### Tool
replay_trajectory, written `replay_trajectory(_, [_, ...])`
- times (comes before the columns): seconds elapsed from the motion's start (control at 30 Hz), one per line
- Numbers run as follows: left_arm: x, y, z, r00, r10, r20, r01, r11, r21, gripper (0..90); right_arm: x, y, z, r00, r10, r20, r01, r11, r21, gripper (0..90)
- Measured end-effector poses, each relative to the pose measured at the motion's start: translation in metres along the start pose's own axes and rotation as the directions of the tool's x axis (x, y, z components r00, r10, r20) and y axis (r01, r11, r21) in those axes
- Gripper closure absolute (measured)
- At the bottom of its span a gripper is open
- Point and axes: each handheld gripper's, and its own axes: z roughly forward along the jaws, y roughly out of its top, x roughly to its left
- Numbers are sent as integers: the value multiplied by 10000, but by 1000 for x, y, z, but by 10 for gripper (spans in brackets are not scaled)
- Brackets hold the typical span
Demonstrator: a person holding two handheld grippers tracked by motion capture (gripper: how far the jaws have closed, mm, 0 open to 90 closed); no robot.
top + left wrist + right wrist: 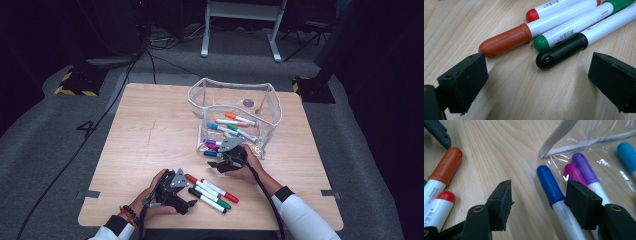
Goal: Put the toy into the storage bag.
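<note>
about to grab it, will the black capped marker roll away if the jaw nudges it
Probably yes: the black-capped marker is a smooth round barrel lying flat on bare wood. The green-capped marker touching its far side may stop it. It looks rigid and light, so the open left gripper should lift it easily.

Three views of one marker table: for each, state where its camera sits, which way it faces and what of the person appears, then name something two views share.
High view: above the person's side, facing forward and down on the table, clear pouch, both hands and both grippers.
Left gripper view: on the left gripper, looking along its open jaws at the black marker.
Right gripper view: on the right gripper, open jaws facing the blue marker beside the pouch.
Shared: the orange-capped marker lies in both gripper views.
</note>
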Motion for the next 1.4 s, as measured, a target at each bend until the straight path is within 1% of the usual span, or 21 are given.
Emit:
replay_trajectory(0.03, [0, 0, 0, 10000, -2, -1, 2, 10000, 0, 28, -1, 0, 2, 9999, 83, -104, -82, 9999, 62, 386])
replay_trajectory(0.13, [0, 0, 0, 10000, 4, -6, -4, 10000, 2, 29, -2, -3, 7, 9995, 262, -172, -257, 9994, 250, 386])
replay_trajectory(0.17, [0, 0, 0, 10000, 0, -4, 0, 10000, -1, 29, -3, -4, 7, 9987, 412, -290, -407, 9990, 198, 402])
replay_trajectory(0.2, [0, 0, 0, 10000, 4, -6, -4, 10000, 2, 29, -4, -5, 7, 9981, 476, -398, -469, 9987, 188, 431])
replay_trajectory(0.27, [0, 0, 0, 10000, 8, -4, -8, 10000, 4, 29, -4, -5, 6, 9959, 554, -709, -544, 9984, 158, 525])
replay_trajectory(0.3, [0, 0, 0, 10000, 7, -4, -7, 10000, 2, 29, -3, -6, 5, 9958, 432, -810, -424, 9990, 108, 605])
replay_trajectory(0.33, [0, 0, 0, 10000, 6, -4, -6, 10000, 2, 29, -2, -7, 4, 9936, 293, -1089, -284, 9995, 104, 649])
replay_trajectory(0.37, [0, 0, 0, 10000, 7, -3, -7, 10000, 2, 29, -2, -7, 3, 9923, 141, -1231, -124, 9998, 139, 679])
replay_trajectory(0.43, [0, 0, 0, 10000, 10, -7, -10, 10000, 3, 29, -1, -7, 1, 9907, -46, -1361, 74, 9998, 198, 741])
replay_trajectory(0.53, [0, 0, 0, 10000, -2, -25, 2, 10000, -3, 30, -1, -10, -2, 9899, -118, -1412, 144, 9997, 174, 746])
replay_trajectory(0.6, [0, 0, 0, 10000, -5, -20, 5, 10000, 1, 30, -1, -11, -5, 9901, -91, -1403, 131, 9995, 278, 747])
replay_trajectory(0.67, [0, 0, 0, 10000, -5, -20, 5, 10000, 0, 30, -2, -12, -9, 9921, -246, -1233, 299, 9987, 421, 748])
replay_trajectory(0.7, [0, 0, 0, 10000, -4, -17, 4, 10000, 4, 30, -3, -13, -12, 9922, -221, -1225, 270, 9989, 390, 748])
replay_trajectory(0.73, [0, 0, 0, 10000, -2, -19, 2, 10000, 3, 30, -4, -14, -16, 9923, -110, -1235, 149, 9994, 305, 748])
replay_trajectory(0.8, [0, 0, 0, 10000, -4, -20, 4, 10000, 1, 30, -6, -15, -25, 9938, -42, -1111, 54, 9999, 104, 748])
replay_trajectory(0.87, [0, 0, 0, 10000, -8, -18, 8, 10000, -1, 30, -7, -13, -37, 9950, -77, -991, 65, 9999, -125, 748])
replay_trajectory(0.93, [0, 0, 0, 10000, -3, -16, 3, 10000, 1, 30, -8, -10, -50, 9956, -49, -936, 2, 9988, -497, 748])
replay_trajectory(1.0, [0, 0, 0, 10000, -10, -17, 10, 10000, -3, 30, -8, -6, -63, 9964, -133, -832, 66, 9967, -804, 748])
replay_trajectory(1.13, [0, 0, 0, 10000, -16, -14, 16, 10000, -7, 30, -9, 0, -89, 9978, -193, -638, 109, 9915, -1293, 749])
replay_trajectory(1.23, [0, 0, 0, 10000, -15, -12, 15, 10000, -6, 30, -12, 4, -108, 9984, -178, -530, 82, 9844, -1760, 749])
replay_trajectory(1.4, [0, 0, 0, 10000, -17, -4, 17, 10000, -7, 29, -16, 14, -138, 9994, -238, -254, 175, 9738, -2268, 749])
